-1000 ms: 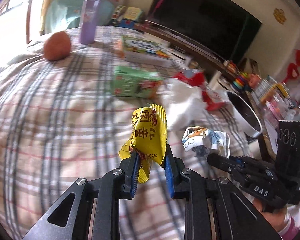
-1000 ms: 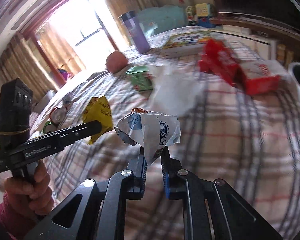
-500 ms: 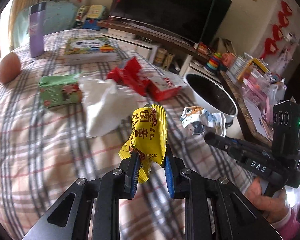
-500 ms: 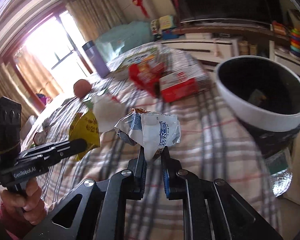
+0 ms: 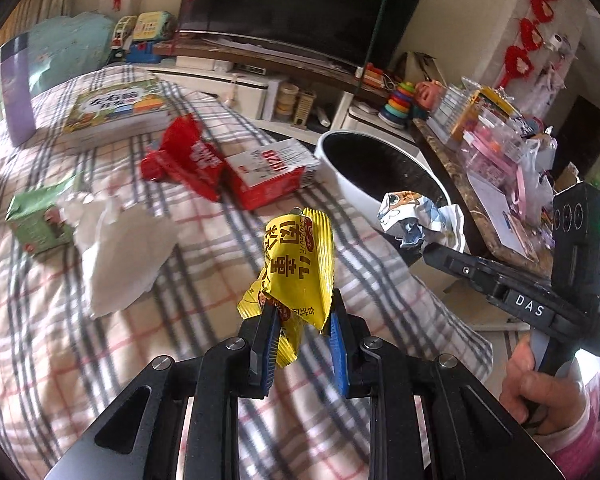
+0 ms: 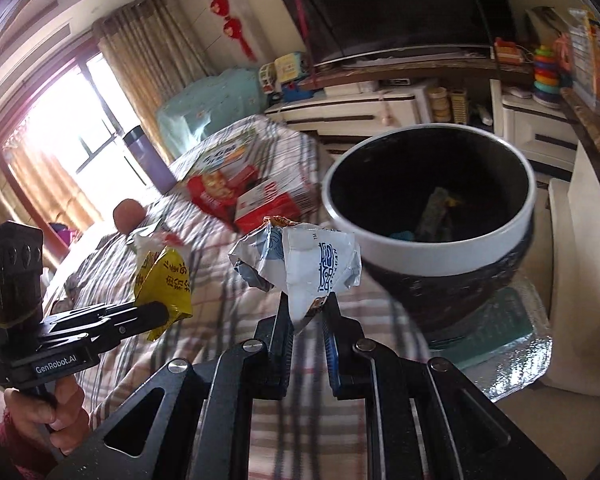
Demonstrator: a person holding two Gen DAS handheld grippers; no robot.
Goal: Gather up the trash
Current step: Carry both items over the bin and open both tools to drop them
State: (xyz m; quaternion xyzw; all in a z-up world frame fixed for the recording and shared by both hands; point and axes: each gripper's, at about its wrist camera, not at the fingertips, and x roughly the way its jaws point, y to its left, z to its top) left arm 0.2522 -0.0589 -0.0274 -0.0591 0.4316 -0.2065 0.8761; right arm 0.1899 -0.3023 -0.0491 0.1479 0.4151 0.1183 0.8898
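Yellow wrapper (image 5: 296, 268): crinkled snack packet printed with dark Chinese characters and a small red logo at its top; pinched at its lower end in the left gripper (image 5: 303, 328); held up off the checked bedcover (image 5: 100, 360)
Left gripper fingers: blue pads (image 5: 337, 334) drawn narrow, clamped on the yellow wrapper; seen from the right wrist, its side plate reads "GenRobot.AI", with a hand (image 6: 48, 416) round the handle
White wrapper (image 6: 300, 268): crumpled white and blue packet with blue Chinese characters and a line of tiny print too small to read; gripped from below by the right gripper (image 6: 306, 316); just beside the bin's near rim
Right gripper fingers: nearly together, closed on the white wrapper; from the left wrist view its body carries the label "DAS"; a hand (image 5: 540, 396) in a pink sleeve holds it
Bin (image 6: 440, 240): round, white rim, dark inside, standing off the bed's edge; a few scraps lie at its bottom
Red carton (image 5: 268, 176): red and white box with large red characters, lying on the bedcover near the bin
Red packet (image 5: 184, 156): crushed, white lettering, unreadable; touching the red carton
White tissue (image 5: 120, 248): crumpled on the bedcover; just beside a green carton (image 5: 40, 216)
Picture book (image 5: 118, 108): colourful cover with Chinese title; lies flat at the far side
Purple bottle (image 5: 16, 92): upright near the book
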